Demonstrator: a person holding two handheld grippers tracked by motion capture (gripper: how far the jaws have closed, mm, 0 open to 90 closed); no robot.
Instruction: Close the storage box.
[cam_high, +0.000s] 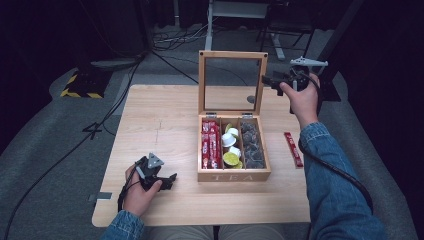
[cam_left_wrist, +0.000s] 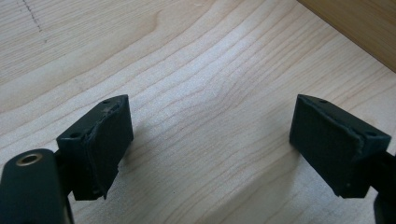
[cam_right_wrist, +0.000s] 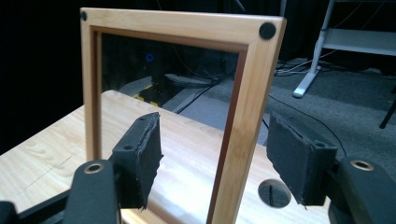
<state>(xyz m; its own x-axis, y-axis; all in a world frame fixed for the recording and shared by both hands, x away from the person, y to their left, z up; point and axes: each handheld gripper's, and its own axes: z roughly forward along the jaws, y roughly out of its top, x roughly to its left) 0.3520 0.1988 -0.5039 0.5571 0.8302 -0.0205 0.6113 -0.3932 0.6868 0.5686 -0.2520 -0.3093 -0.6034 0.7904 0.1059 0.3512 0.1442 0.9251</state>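
Left gripper rests on the table near the front edge, jaws apart, nothing between them. Just right of it stands the tea box, full of packets and pods; a red stick lies apart on its right. Farther back, the lid stands upright on its hinges. Right gripper straddles the lid's right rail, jaws wide, pads not pressing. Judgement: closing the lid is the step. Pinch the rail squarely, high up, then swing down slowly along the hinge arc; don't twist.
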